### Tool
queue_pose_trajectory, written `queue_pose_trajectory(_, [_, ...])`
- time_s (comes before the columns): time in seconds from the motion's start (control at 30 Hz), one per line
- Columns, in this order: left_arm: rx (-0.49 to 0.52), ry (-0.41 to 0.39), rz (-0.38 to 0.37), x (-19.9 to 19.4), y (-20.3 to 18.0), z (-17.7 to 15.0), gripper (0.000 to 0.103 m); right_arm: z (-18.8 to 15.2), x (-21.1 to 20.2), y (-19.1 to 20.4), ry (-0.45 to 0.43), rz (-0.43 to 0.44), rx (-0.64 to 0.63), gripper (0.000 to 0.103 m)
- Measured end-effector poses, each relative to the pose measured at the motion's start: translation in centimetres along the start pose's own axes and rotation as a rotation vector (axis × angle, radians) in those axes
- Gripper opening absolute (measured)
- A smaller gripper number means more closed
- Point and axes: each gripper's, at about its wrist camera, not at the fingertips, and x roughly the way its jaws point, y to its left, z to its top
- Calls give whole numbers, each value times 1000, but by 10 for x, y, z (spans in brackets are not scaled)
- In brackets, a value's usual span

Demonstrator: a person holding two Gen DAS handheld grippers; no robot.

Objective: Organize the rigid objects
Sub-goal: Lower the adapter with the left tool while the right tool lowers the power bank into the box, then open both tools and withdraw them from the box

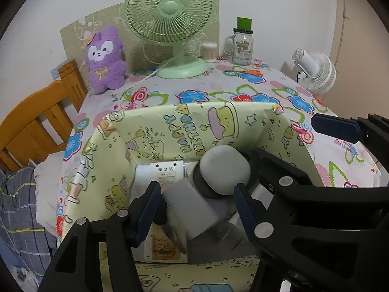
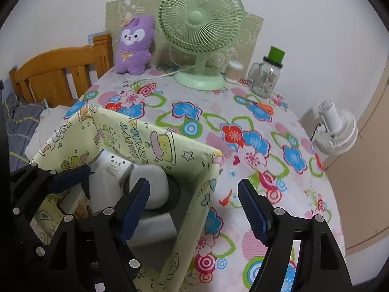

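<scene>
Both tools hang over the yellow cartoon-print storage box [image 1: 170,131]: the left hand-held gripper [image 1: 194,209] is spread around a grey cup [image 1: 192,209] without clearly pinching it, while the right hand-held gripper [image 2: 194,209] is spread and empty astride the box's right wall. Judging by this, we're between placements, with the next item still to fetch. The pile beneath the white-domed speaker [image 1: 225,170] is too jumbled to identify.

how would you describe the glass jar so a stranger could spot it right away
Find the big green fan at the back of the flowered table. To its right, past a small cotton swab tub, stands the glass jar. It alone is clear glass, with a handle, a black lid and a green block on top.
</scene>
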Motion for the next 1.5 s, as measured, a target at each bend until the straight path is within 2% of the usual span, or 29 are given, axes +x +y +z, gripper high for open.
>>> queue_pose_trajectory(0.13, [-10, 7, 2, 1, -1, -3, 63, -6, 2, -2, 13, 17, 17, 78])
queue_pose_trajectory(0.23, [-21, 10, 14, -1, 0, -4, 67, -7, 3, -4, 16, 33, 35, 78])
queue_pose_trajectory(0.3, [-33, 12, 25, -2, 1, -5, 76, -8, 2, -4, 15, 42, 41, 78])
queue_pose_trajectory(0.4, [-47, 9, 41, -4, 3, -6, 85, -10, 2, -4, 14, 56, 51, 78])
queue_pose_trajectory(0.7, [-22, -19, 99, -20, -3, -6, 96, -13, -10, -11, 0, 85, 78, 83])
queue_pose_trajectory(0.9, [22, -58, 104, -37, -18, -5, 98, -17, -25, -19, -27, 83, 94, 85])
queue_pose_trajectory(1.5, [45, -113, 74, -72, -60, -9, 100, -39, -70, -56, -88, 39, 146, 91])
